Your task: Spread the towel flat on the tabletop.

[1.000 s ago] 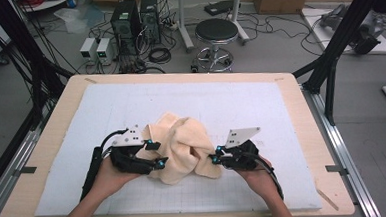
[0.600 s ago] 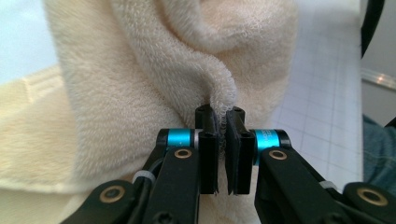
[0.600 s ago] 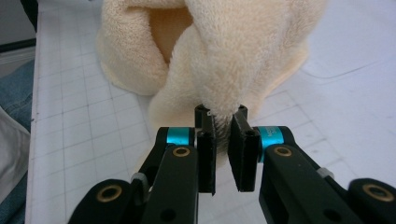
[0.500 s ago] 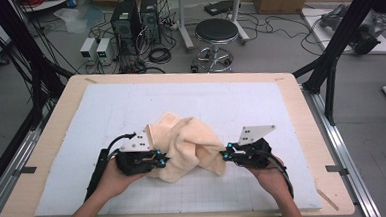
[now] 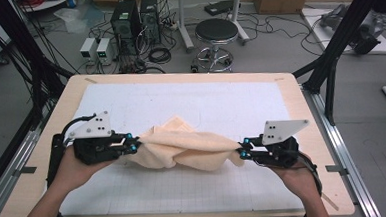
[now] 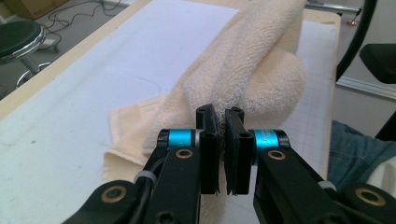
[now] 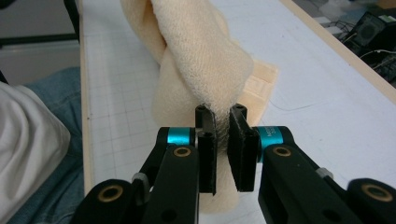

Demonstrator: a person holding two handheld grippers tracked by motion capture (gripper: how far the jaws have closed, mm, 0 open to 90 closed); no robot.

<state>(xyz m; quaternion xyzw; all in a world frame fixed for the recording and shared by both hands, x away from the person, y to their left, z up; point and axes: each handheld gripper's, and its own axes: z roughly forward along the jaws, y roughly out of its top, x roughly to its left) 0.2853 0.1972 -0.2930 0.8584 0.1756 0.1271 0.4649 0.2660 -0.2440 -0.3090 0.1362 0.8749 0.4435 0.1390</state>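
Change: towel (image 5: 183,149) now stretched and lifted between hands, formerly bunched on desk (image 5: 290,91).
Left gripper (image 5: 131,143): fingers just closed, clamping left towel end.
Right gripper (image 5: 242,151): fingers clamping right end.
Meaning: towel ready for spreading.

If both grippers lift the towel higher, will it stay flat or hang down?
The towel would probably hang: its middle already sags between the left gripper and right gripper. It looks soft and light. One corner still rests on the table, so it may drag.

Rough cream terry-cloth towel (image 5: 185,149), matt white gridded mat (image 5: 190,101), pale wood table (image 5: 301,103)
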